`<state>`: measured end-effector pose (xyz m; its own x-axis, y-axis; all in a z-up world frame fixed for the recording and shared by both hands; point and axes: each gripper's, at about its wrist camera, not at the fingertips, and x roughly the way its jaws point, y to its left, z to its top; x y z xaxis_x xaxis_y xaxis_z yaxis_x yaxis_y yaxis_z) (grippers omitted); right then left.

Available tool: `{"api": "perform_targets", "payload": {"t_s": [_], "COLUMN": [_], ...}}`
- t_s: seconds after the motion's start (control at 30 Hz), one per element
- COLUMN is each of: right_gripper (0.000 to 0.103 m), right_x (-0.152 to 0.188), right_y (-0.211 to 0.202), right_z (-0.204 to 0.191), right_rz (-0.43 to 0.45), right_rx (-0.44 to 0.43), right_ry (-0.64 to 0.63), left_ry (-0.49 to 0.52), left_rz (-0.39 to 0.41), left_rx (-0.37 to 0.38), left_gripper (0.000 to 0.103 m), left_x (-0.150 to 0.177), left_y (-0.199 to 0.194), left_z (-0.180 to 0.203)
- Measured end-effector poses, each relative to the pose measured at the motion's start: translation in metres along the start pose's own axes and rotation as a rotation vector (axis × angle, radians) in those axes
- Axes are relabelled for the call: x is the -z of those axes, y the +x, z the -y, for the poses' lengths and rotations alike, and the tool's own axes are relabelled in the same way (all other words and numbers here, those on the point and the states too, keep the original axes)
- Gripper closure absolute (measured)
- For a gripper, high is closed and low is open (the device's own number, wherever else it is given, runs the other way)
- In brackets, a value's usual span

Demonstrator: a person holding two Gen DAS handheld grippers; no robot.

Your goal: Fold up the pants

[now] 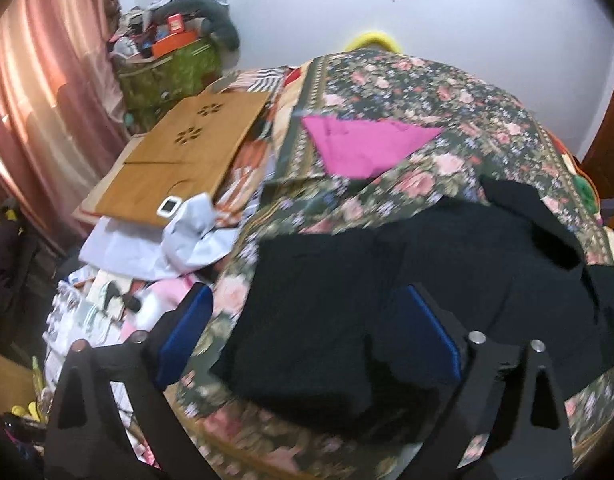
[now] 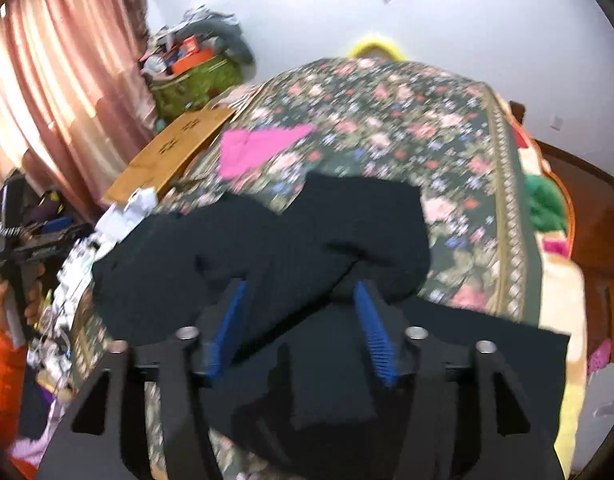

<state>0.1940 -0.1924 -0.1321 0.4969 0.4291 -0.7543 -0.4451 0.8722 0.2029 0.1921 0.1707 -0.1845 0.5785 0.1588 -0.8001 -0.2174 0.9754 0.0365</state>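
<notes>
Black pants (image 1: 407, 280) lie crumpled on the floral bedspread (image 1: 407, 92), near its front edge. My left gripper (image 1: 303, 300) is open, its blue-padded fingers (image 1: 187, 328) apart just above the pants' left part, with nothing between them. In the right wrist view the pants (image 2: 267, 240) spread across the bed's near side. My right gripper (image 2: 301, 292) is open above them, blue pads (image 2: 373, 332) either side of a raised fold without clamping it. My left gripper also shows at the far left of that view, in a hand with an orange sleeve.
A folded pink garment (image 1: 363, 144) lies further up the bed. A wooden lap desk (image 1: 187, 148) and loose papers and clothes (image 1: 147, 260) sit along the bed's left side. Pink curtains (image 1: 39, 100) hang at left. A green bag piled with items (image 1: 167, 68) stands in the corner.
</notes>
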Motion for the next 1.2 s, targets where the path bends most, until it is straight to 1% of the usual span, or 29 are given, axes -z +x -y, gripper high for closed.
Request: {"api": "perform_targets", "payload": {"t_s": [0.07,0.2,0.3,0.4,0.53,0.63,0.73,0.83,0.9,0.93,1.0,1.03,1.07,1.1,1.2], "right_gripper": [0.034,0.034,0.034,0.034,0.034,0.034,0.034,0.034,0.037,0.042,0.043,0.047,0.055,0.06,0.075], "right_x": [-0.012,-0.034,-0.05,-0.065,-0.081,-0.092,-0.1,-0.105,-0.107,-0.107,-0.107,-0.107,-0.107,-0.107,-0.105], "right_y": [0.005,0.028,0.056,0.09,0.14,0.175,0.201,0.227,0.243,0.25,0.255,0.255,0.255,0.255,0.256], "right_z": [0.005,0.012,0.018,0.021,0.023,0.022,0.018,0.017,0.016,0.015,0.012,0.01,0.009,0.009,0.013], "right_rz": [0.008,-0.017,-0.059,-0.098,-0.17,-0.251,-0.287,-0.325,-0.353,-0.369,-0.364,-0.349,-0.341,-0.332,-0.31], "right_rx": [0.001,-0.005,-0.022,-0.016,-0.035,-0.072,-0.078,-0.074,-0.079,-0.074,-0.052,-0.033,-0.013,0.006,0.034], "right_ry": [-0.003,-0.017,-0.024,-0.022,-0.031,-0.052,-0.089,-0.095,-0.098,-0.104,-0.129,-0.144,-0.151,-0.156,-0.171], "left_ry": [0.005,0.011,0.029,0.05,0.067,0.077,0.091,0.094,0.093,0.092,0.095,0.098,0.1,0.102,0.108], "left_rz": [-0.006,-0.023,-0.029,-0.036,-0.069,-0.09,-0.109,-0.133,-0.152,-0.156,-0.165,-0.168,-0.17,-0.171,-0.178], "left_rx": [0.017,0.052,0.066,0.062,0.086,0.095,0.095,0.101,0.108,0.11,0.113,0.11,0.108,0.108,0.109], "left_gripper": [0.005,0.005,0.005,0.005,0.005,0.005,0.005,0.005,0.005,0.005,0.005,0.005,0.005,0.005,0.005], "left_x": [-0.011,-0.033,-0.047,-0.058,-0.067,-0.071,-0.072,-0.071,-0.069,-0.069,-0.067,-0.066,-0.066,-0.065,-0.064], "left_y": [0.007,0.026,0.041,0.057,0.08,0.095,0.11,0.125,0.133,0.135,0.139,0.141,0.141,0.142,0.142], "left_z": [0.009,0.026,0.037,0.046,0.051,0.052,0.054,0.056,0.057,0.057,0.058,0.058,0.059,0.06,0.063]}}
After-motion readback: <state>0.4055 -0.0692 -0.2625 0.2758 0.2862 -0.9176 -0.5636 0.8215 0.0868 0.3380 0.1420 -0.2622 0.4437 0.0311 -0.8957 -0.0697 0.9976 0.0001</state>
